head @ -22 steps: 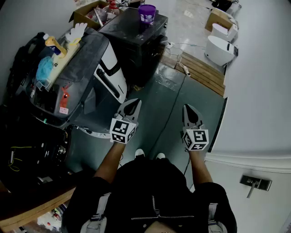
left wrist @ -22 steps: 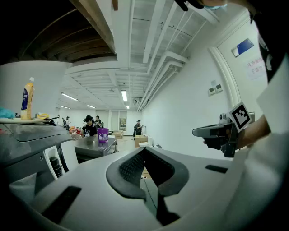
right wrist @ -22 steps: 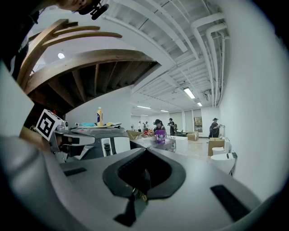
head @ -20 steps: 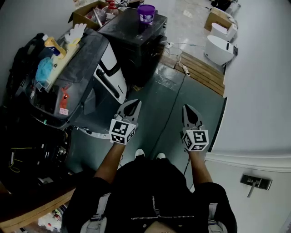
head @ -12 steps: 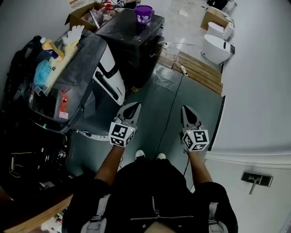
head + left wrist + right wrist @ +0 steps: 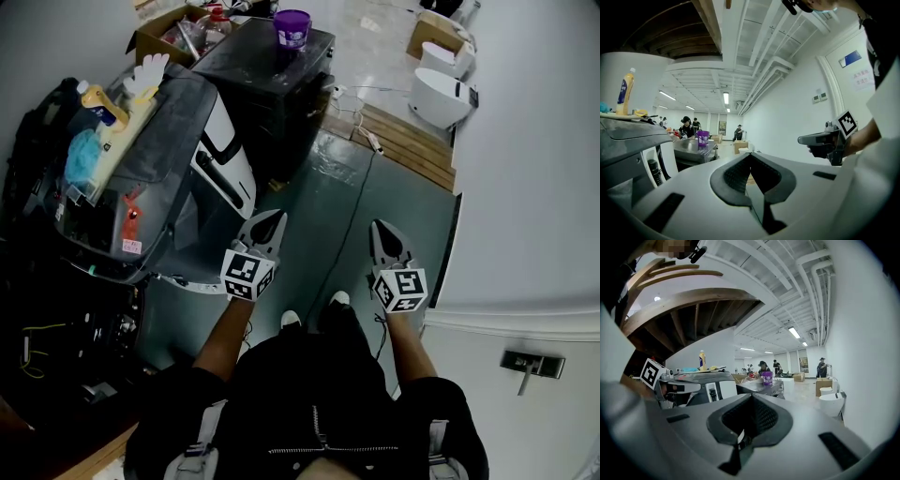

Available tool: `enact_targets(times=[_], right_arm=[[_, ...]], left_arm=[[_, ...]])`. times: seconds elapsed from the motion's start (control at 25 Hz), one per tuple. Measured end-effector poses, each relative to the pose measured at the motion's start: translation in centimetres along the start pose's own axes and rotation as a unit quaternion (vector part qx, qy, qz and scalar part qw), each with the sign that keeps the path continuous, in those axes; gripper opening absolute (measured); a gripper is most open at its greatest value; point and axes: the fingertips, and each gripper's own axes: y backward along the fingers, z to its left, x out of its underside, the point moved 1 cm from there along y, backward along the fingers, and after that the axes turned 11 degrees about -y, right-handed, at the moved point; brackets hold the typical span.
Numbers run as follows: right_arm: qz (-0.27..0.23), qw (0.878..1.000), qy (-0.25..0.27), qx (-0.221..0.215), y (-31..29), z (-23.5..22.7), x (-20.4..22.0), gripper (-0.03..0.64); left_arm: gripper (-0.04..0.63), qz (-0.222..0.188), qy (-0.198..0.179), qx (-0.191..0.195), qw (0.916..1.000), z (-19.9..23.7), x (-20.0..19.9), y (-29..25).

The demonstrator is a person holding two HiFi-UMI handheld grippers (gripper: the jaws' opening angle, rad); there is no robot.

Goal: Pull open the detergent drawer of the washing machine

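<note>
Nearest the camera, the person's black zip jacket (image 6: pixel 314 417) fills the lower edge of the head view and hides the legs. Only two white shoe toes (image 6: pixel 291 319) show on the grey-green floor (image 6: pixel 347 197). The left claw (image 6: pixel 268 223) is clenched on nothing, and its own view shows the tips meeting. The right claw (image 6: pixel 382 232) is likewise clenched and empty. Both are held over the floor, apart from every appliance. Left of the left claw stands the grey washing machine wrapped in clear plastic film (image 6: pixel 173 122), with a white front panel (image 6: pixel 228 155) facing the aisle. The wrap and the steep angle keep the detergent drawer from being picked out, and the machine's lower left is lost in shadow. On its top lie a yellow bottle with a blue label (image 6: pixel 97 97), a white glove (image 6: pixel 148 70) and a light blue cloth (image 6: pixel 82 155). Beyond it is a black box-shaped appliance (image 6: pixel 277 80) bearing a purple cup (image 6: pixel 292 26). Farther off, a brown cardboard box (image 6: pixel 164 33) is cut by the top edge. A wooden pallet (image 6: pixel 408 141) and white rounded fixtures (image 6: pixel 439 94) sit along the right wall. People at the far end are too small to describe.
</note>
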Motion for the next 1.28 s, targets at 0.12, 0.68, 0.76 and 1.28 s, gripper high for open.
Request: enact_targets(times=[0.12, 0.68, 0.76, 1.28], right_arm=[[0.000, 1.000, -0.007, -0.005, -1.3, -0.4, 0.0, 0.005], [0.018, 0.997, -0.024, -0.072, -14.3, -7.8, -3.6, 0.006], [0.024, 0.996, -0.026, -0.084, -16.0, -9.2, -4.6, 0.006], [0.050, 0.988, -0.041, -0.140, -23.7, -16.4, -7.3, 0.006]], left_arm=[[0.020, 0.002, 0.002, -0.001, 1.0000, 0.6, 0.2, -1.1], [0.020, 0.022, 0.014, -0.061, 0.9978, 6.1, -0.6, -12.1], [0.020, 0.023, 0.016, -0.074, 0.9969, 6.6, -1.2, -13.9], [0.020, 0.036, 0.023, -0.131, 0.9905, 7.4, -2.3, -21.5]])
